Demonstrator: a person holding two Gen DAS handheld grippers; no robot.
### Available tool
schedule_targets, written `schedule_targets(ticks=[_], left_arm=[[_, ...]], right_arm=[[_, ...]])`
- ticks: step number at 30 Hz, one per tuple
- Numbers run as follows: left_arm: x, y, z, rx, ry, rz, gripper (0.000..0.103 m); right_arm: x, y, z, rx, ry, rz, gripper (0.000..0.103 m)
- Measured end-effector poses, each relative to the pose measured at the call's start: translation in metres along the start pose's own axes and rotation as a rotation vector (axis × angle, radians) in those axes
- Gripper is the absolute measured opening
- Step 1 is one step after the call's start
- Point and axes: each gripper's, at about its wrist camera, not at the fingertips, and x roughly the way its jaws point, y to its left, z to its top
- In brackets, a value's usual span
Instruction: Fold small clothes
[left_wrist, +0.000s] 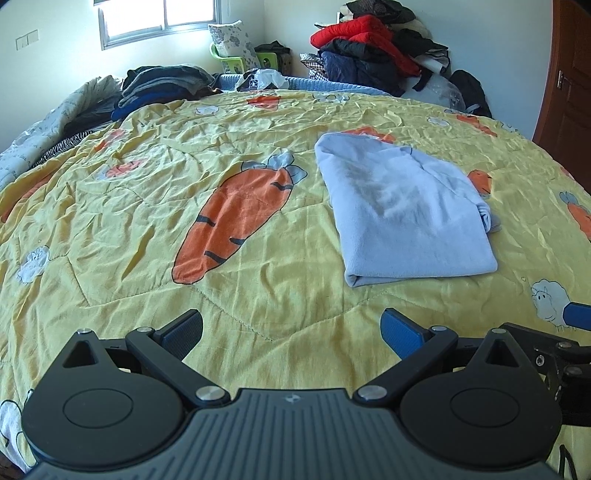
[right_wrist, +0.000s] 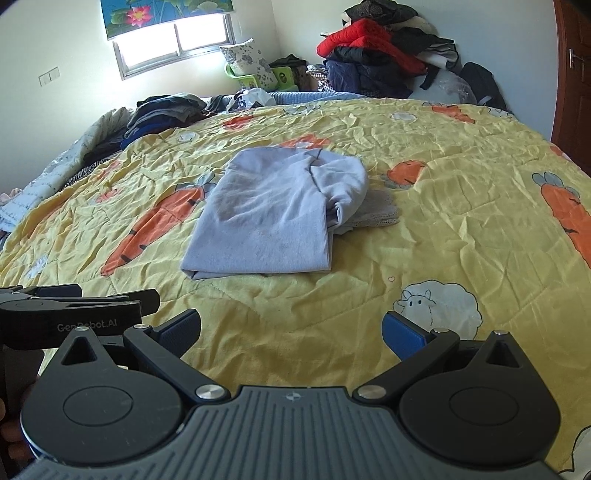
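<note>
While both tools are hanging back at the near edge of the bed, the pale blue garment (right_wrist: 269, 214) is lying folded into a rough rectangle out on the yellow carrot-print quilt (right_wrist: 443, 229), well apart from either tool. The left gripper (left_wrist: 291, 334) is standing released, fingers spread wide and holding nothing, and the right gripper (right_wrist: 291, 332) is doing the same just beside it. I'm reading that as a pause between folds, both tools pulled off so the cloth can settle. A bunched part with a greyish scrap is poking out at the garment's right side, so it's probably wanting one more tuck. Along the far edge, a pile of dark folded clothes (right_wrist: 166, 110) is sitting to the left and a heap of jackets (right_wrist: 376, 48) is looming on the right. The left gripper's arm is showing the lettering "GenRobot.AI".
</note>
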Motion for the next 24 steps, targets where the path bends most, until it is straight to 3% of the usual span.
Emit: schedule_targets(ticks=[24], left_arm=[[-0.0003, 0.0011, -0.0021, -0.005, 0.005, 0.008, 0.103]], right_arm=[[0.0013, 0.0049, -0.0033, -0.021, 0.005, 0.006, 0.103]])
